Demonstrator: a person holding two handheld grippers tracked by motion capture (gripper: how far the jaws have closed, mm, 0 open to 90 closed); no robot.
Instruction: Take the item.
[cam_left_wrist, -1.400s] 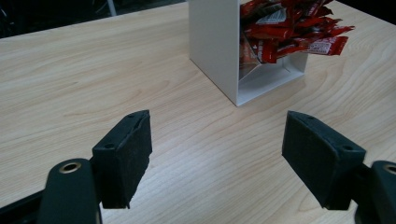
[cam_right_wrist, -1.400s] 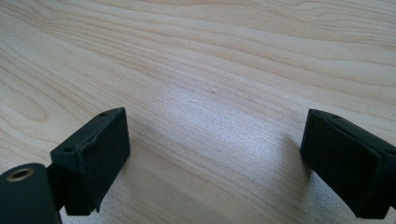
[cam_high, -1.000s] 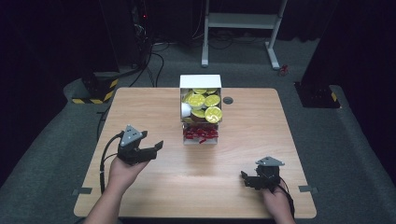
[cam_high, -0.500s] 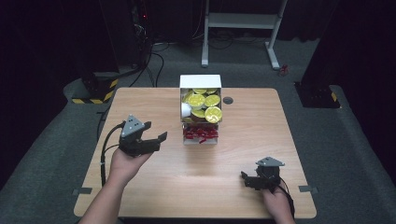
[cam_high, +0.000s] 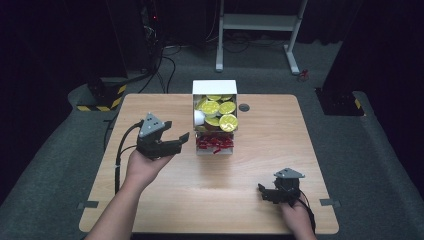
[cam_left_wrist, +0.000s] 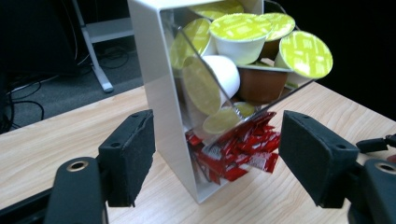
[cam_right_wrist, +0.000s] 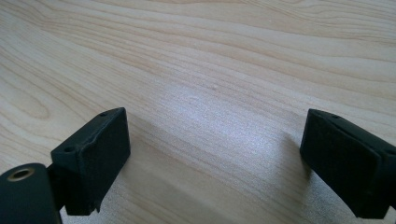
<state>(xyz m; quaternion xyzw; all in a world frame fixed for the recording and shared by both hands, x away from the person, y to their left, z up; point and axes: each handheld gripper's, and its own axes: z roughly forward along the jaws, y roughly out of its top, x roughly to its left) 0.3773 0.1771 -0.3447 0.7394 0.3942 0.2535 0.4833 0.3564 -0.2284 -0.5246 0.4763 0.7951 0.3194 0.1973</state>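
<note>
At the left of the high view, the left claw (cam_high: 172, 144) is held up off the pale wooden surface (cam_high: 165, 192) in the person's left hand (cam_high: 142, 167), a grey three-cornered plate on top and a black cable trailing back along the forearm. Its jaws stand wide apart and hold nothing, pointing toward the tall white box-shaped dispenser with a clear slanted front (cam_high: 214, 117), which stands just beside the jaw tips, not touching them.

In the left gripper view, that dispenser (cam_left_wrist: 161, 84) sits between the two black jaw pads (cam_left_wrist: 133, 154), farther off, with open space on either side. Its upper part is packed with small round capsules with yellow-green foil lids (cam_left_wrist: 240, 32), some white-bodied, at least one brown. Below them, in the bottom compartment, lies a heap of small red sachets (cam_left_wrist: 238, 151), spilling toward the open front.

In the high view the dispenser stands upright at the middle of the surface toward its far edge; a small dark round disc (cam_high: 244, 107) sits in the wood just to its right.

Farther right, near the front edge, the right claw (cam_high: 267, 194) rests low on the surface in the person's right hand (cam_high: 296, 217), well apart from the dispenser. In the right gripper view its jaws are spread wide (cam_right_wrist: 215, 163), with bare wood grain (cam_right_wrist: 210, 60) between them.
</note>
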